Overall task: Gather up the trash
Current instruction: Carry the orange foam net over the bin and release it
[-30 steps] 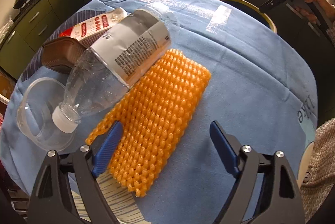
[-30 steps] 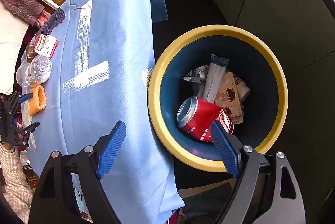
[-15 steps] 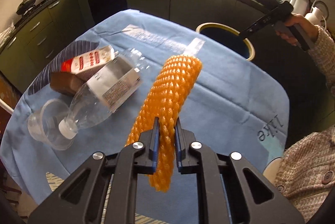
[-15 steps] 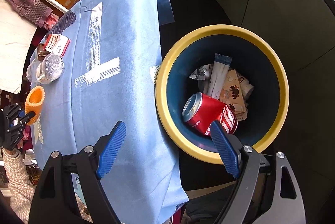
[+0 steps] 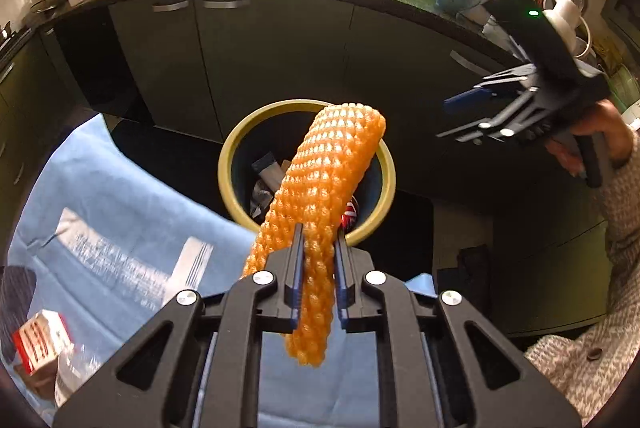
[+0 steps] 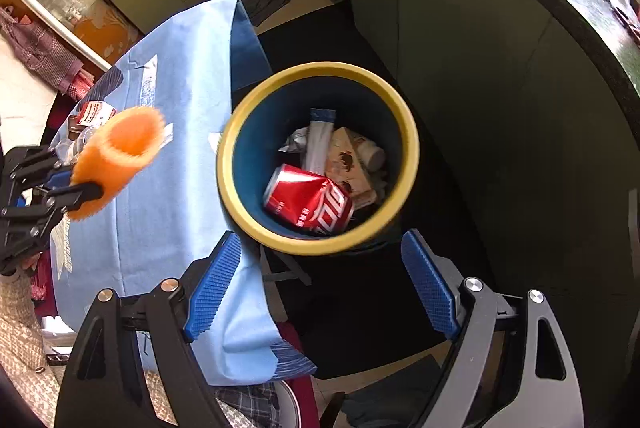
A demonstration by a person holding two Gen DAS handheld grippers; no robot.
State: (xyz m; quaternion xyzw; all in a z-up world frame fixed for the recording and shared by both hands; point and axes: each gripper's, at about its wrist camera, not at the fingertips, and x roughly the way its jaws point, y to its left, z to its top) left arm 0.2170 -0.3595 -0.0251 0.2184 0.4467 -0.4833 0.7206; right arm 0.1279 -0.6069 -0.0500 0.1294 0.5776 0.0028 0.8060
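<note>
My left gripper (image 5: 317,270) is shut on an orange foam net sleeve (image 5: 326,184) and holds it in the air over the table edge, its far end in front of the yellow-rimmed blue trash bin (image 5: 230,156). From the right wrist view the sleeve (image 6: 120,152) hangs left of the bin (image 6: 232,132), above the blue tablecloth. The bin holds a red can (image 6: 310,200) and wrappers. My right gripper (image 6: 320,288) is open and empty, above the bin's near side; it also shows in the left wrist view (image 5: 476,108).
A blue cloth table (image 5: 120,212) carries a red-white carton (image 5: 38,342) and a clear plastic bottle (image 5: 74,368) at its left. Dark kitchen cabinets (image 5: 280,60) and a counter with a sink stand behind the bin. A person's knit sleeve (image 5: 600,328) is at the right.
My left gripper closed on the orange sleeve, lifted it off the table and carried it toward the bin. My right gripper drew back a little from the bin and stayed open.
</note>
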